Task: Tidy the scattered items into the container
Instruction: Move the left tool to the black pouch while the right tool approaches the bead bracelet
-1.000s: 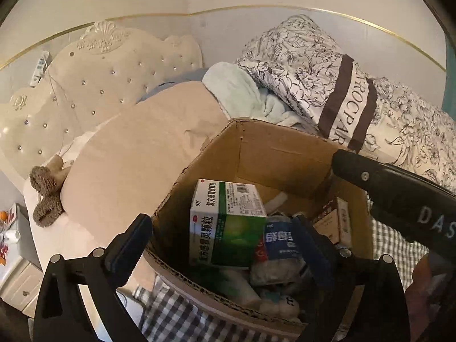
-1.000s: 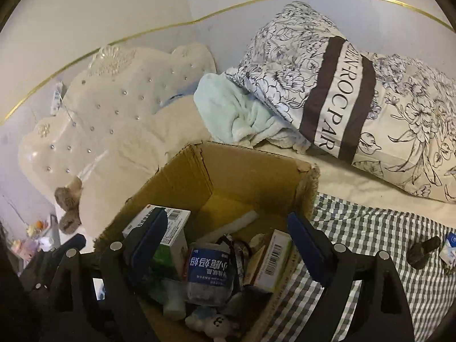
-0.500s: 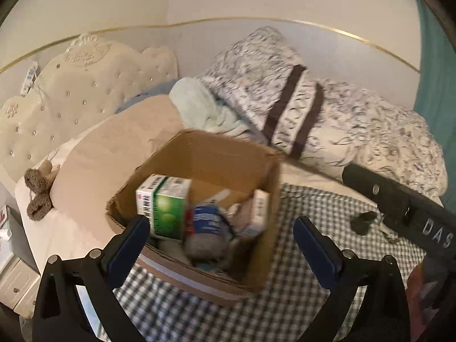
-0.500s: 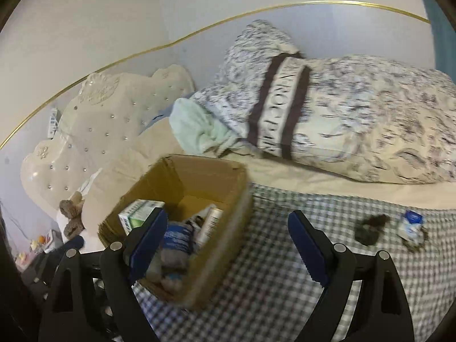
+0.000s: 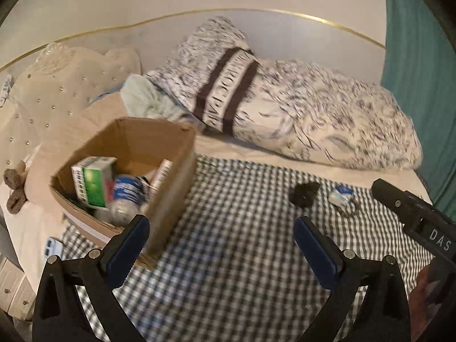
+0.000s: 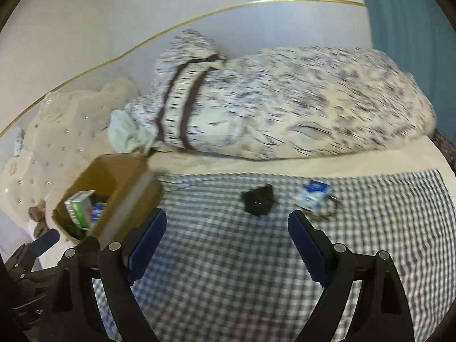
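A cardboard box (image 5: 173, 171) stands on the checked cloth at the left, holding a green medicine carton (image 5: 92, 182), a blue-labelled bottle (image 5: 125, 196) and other items. It also shows in the right wrist view (image 6: 128, 196). A small black object (image 6: 258, 201) and a blue-and-white packet (image 6: 312, 193) lie on the cloth ahead; both also show in the left wrist view, the black object (image 5: 303, 193) and the packet (image 5: 340, 195). My left gripper (image 5: 221, 242) is open and empty beside the box. My right gripper (image 6: 226, 239) is open and empty, short of the black object.
A checked cloth (image 6: 228, 270) covers the bed. A rolled floral quilt (image 6: 285, 108) lies along the far side. A tufted headboard (image 5: 57, 91) and beige pillow are at the left. A teal curtain (image 5: 419, 71) hangs at the right.
Both grippers have pulled back from over the box and swung right. The box now sits at the left and the black object and packet have come into view.
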Action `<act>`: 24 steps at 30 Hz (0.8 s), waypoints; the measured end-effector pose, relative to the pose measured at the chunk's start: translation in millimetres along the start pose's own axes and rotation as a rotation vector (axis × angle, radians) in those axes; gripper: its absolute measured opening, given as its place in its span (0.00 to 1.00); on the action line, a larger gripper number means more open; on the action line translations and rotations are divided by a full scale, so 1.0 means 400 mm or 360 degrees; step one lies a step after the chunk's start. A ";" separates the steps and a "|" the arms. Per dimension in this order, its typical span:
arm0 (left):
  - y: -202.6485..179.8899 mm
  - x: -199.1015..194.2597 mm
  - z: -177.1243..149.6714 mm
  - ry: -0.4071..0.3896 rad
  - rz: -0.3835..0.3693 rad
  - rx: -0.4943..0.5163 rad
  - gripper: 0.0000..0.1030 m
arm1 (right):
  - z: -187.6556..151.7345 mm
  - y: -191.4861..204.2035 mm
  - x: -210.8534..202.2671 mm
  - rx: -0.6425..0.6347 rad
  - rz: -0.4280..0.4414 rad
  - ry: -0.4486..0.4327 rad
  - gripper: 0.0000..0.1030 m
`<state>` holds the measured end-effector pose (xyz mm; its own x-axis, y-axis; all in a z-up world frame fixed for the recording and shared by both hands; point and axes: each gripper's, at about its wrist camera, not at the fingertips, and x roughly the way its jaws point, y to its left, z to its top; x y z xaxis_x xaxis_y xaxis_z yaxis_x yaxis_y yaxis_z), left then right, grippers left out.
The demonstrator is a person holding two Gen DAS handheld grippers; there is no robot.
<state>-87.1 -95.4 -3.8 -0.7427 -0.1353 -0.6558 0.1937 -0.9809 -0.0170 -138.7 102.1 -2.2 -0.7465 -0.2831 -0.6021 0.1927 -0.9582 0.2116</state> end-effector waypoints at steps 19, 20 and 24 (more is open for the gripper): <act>-0.241 0.233 -0.055 0.0168 -0.0183 0.0177 1.00 | -0.123 -0.354 0.131 0.0146 -0.0268 0.0124 0.85; -0.250 0.249 -0.056 0.0180 -0.0193 0.0185 1.00 | -0.123 -0.361 0.145 0.0152 -0.0268 0.0134 0.85; -0.280 0.329 -0.060 0.0231 -0.0218 0.0202 1.00 | -0.126 -0.372 0.211 0.0158 -0.0298 0.0180 0.85</act>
<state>-190.9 -0.1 -106.4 -0.6549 0.0130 -0.7556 0.0084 -0.9997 -0.0245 -198.3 218.7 -123.3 -0.6860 -0.1092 -0.7193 -0.0101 -0.9871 0.1595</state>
